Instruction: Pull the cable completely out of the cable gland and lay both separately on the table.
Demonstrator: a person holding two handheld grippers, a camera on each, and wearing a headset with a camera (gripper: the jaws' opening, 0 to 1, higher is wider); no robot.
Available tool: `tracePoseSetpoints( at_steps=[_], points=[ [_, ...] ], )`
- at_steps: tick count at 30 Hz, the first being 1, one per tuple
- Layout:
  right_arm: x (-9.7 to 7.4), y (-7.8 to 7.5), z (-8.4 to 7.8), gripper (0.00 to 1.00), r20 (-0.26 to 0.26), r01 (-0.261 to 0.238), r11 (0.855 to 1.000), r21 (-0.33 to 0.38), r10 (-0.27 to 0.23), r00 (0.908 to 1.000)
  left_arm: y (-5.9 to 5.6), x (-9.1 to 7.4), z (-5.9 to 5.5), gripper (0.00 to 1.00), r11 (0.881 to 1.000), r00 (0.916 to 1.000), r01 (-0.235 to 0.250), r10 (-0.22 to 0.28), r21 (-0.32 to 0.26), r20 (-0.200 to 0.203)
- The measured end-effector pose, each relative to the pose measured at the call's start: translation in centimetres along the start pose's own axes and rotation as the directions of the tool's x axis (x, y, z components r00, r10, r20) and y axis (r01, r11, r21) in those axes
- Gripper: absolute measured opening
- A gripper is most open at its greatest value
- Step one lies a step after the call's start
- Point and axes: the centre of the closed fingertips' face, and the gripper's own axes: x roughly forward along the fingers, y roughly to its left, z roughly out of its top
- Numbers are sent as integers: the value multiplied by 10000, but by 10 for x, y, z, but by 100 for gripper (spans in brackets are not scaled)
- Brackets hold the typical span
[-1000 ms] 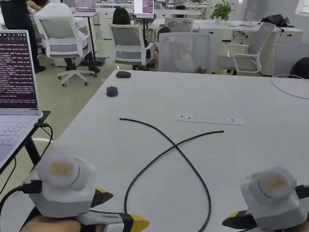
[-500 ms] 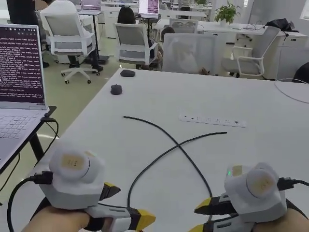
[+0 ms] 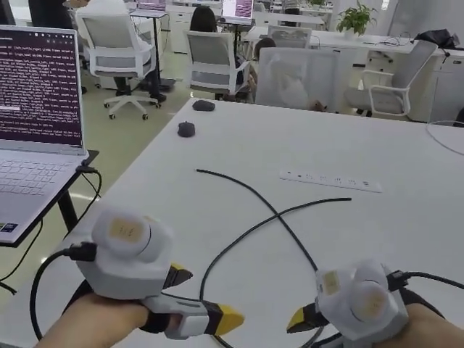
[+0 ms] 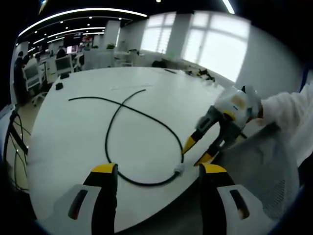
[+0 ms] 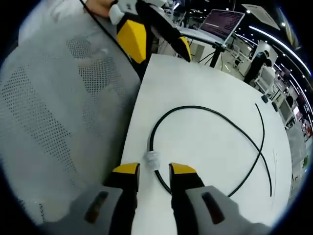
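A long black cable lies on the white table, crossing over itself. Its near end loops back to a small white cable gland, still threaded on the cable. My right gripper is open by a narrow gap, with the gland just ahead of its yellow tips, untouched. The left gripper view has the gland lying near the table edge, below the right gripper. My left gripper is wide open and holds nothing, a little way back from the loop. In the head view both sit low: left gripper, right gripper.
An open laptop stands on a side stand to the left. Two mice and a white power strip lie farther back on the table. Grey mesh fabric hangs beside the table's near edge. Office chairs stand beyond.
My right gripper has moved left and down toward the cable's near end. The left gripper has shifted slightly inward. The head camera has panned; the cable lies as before.
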Motion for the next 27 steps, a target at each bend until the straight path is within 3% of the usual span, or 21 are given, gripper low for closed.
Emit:
tracePoseSetpoints(
  at_steps=[4,7,13,16,18,22,27],
  points=[
    [14,2,-10,26,-340,-477,9981,-384,464,9983,-1,0,1,68,10000,10000,14,-14,43,13],
    [22,0,-18,23,-558,-495,9974,-528,465,9974,-1,0,2,66,10000,10000,25,-25,-26,97],
    [24,-5,-12,21,179,-386,9993,-4,386,9991,-1,1,2,66,10000,9999,55,-54,-27,100],
    [28,-2,-15,20,114,-567,9983,-101,568,9983,-2,1,2,66,10000,9999,69,-69,-20,87],
    [29,-2,-11,21,435,-593,9982,-95,596,9973,-2,2,1,66,10000,10000,78,-77,-46,59],
    [33,-1,-14,13,370,-626,9980,-67,628,9973,-2,3,1,66,9999,9999,101,-101,-124,39],
    [36,-2,-17,13,637,-621,9958,678,578,9963,-2,3,0,66,9998,10000,87,-87,-153,3]
  ],
)
